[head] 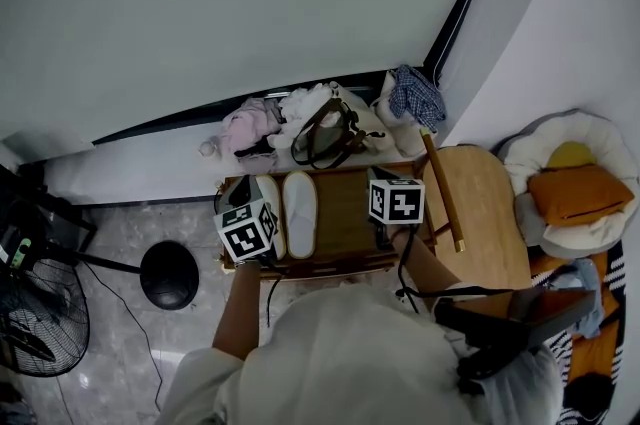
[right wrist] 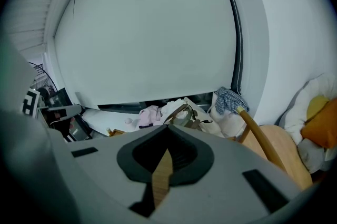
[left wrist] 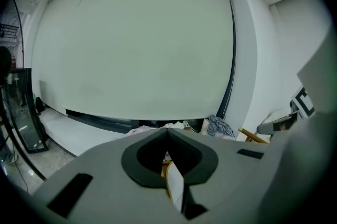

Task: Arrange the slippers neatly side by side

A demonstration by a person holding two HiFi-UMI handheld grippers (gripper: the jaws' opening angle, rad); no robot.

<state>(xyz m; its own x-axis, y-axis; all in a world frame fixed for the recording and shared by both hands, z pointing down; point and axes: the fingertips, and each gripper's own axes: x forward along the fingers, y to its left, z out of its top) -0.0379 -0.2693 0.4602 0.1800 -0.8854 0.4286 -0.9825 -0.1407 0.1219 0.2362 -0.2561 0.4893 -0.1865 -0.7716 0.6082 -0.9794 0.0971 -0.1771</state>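
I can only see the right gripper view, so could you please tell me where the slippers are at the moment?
Observer: In the head view, the white slippers lie side by side on the wooden bench.
Operator: Thank you. How do the jaws on the other side stand?
Observer: In the left gripper view, the left tool has its jaws together, with one slipper showing through the gap below their tips.
Operator: Is anything on the floor nearby?
Observer: A black round base stands on the floor left of the bench.
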